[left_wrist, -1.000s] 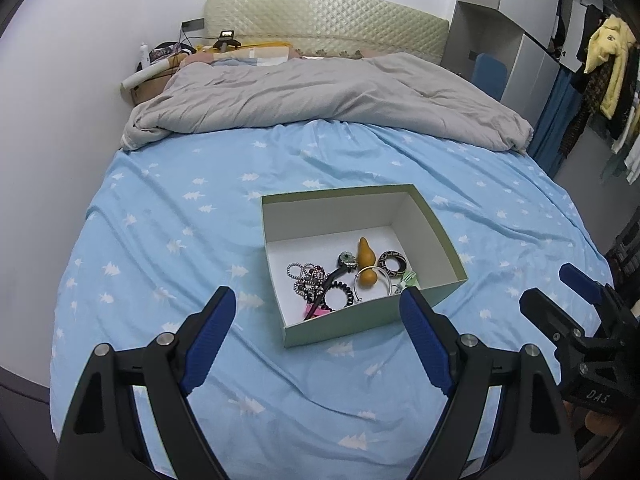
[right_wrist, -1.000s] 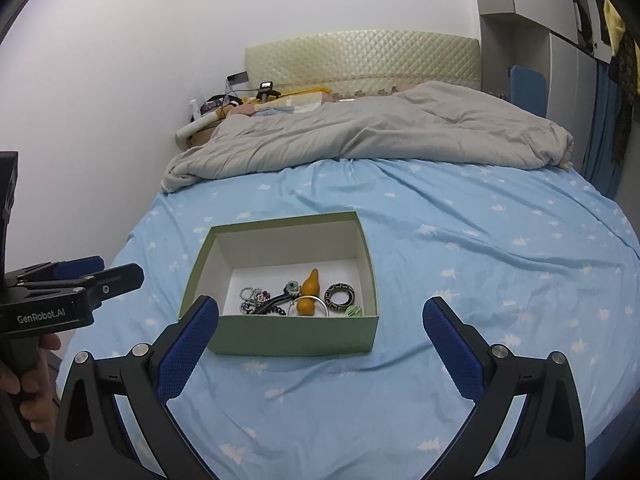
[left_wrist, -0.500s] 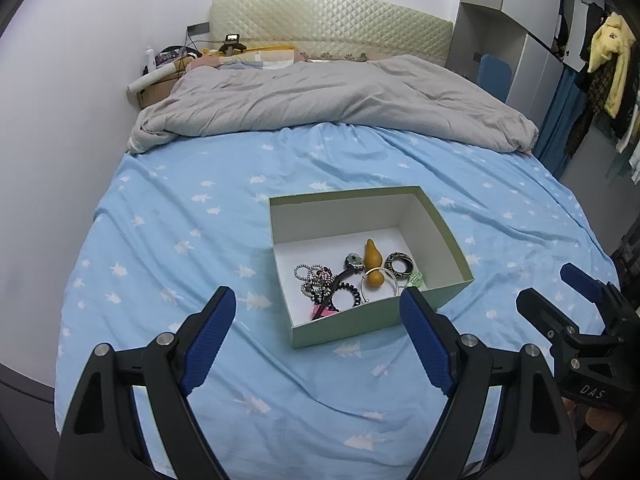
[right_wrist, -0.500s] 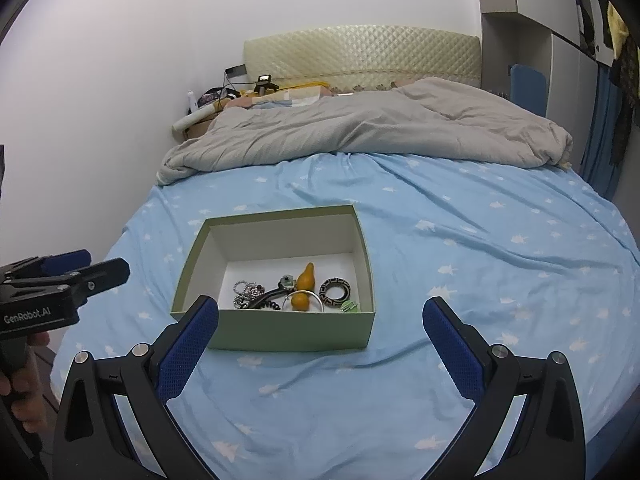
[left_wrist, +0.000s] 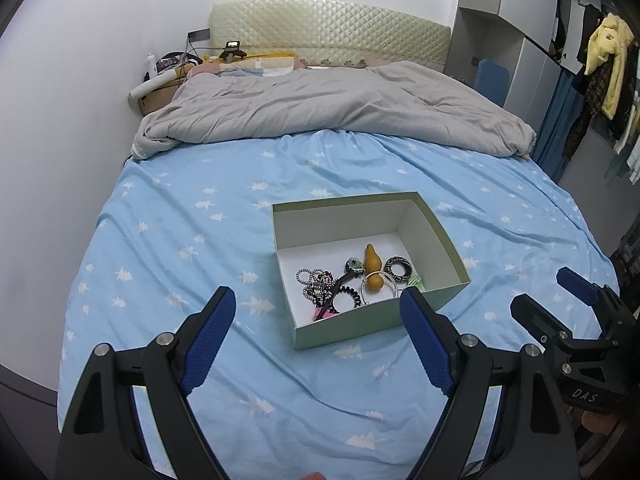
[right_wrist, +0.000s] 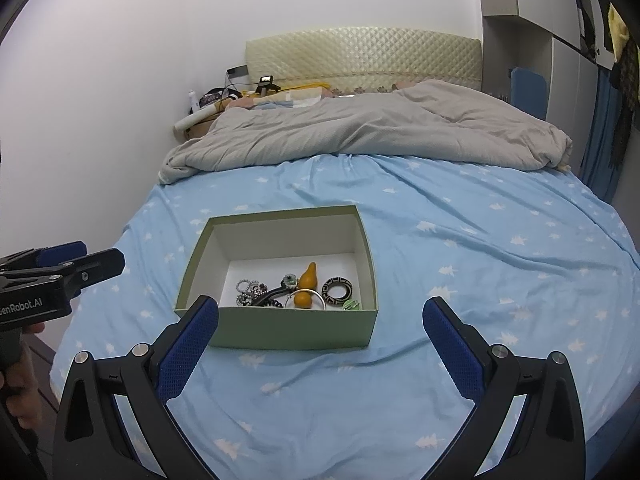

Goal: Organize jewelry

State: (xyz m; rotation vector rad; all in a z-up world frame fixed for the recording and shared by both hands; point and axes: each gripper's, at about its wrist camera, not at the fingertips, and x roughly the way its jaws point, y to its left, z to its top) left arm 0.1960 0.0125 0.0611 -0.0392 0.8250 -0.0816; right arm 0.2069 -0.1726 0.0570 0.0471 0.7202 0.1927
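An open pale-green box [left_wrist: 360, 330] [right_wrist: 296, 330] sits on the blue bed sheet. Inside lie an orange gourd charm [left_wrist: 372, 268] [right_wrist: 306, 286], a black-patterned bangle [left_wrist: 398, 268] [right_wrist: 337, 290], bead bracelets [left_wrist: 314, 282], a black coil tie [left_wrist: 346, 296] and a thin silver ring. My left gripper [left_wrist: 316, 300] [right_wrist: 94, 254] hovers open at the near left of the box. My right gripper [right_wrist: 320, 308] [left_wrist: 548, 292] hovers open in front of the box. Neither touches anything.
A crumpled grey duvet [left_wrist: 332, 108] covers the far half of the bed, below a quilted headboard [left_wrist: 328, 28]. The white wall runs along the left. A wardrobe with hanging clothes [left_wrist: 600, 60] stands at the right. A hand [right_wrist: 20, 384] holds the left gripper's handle.
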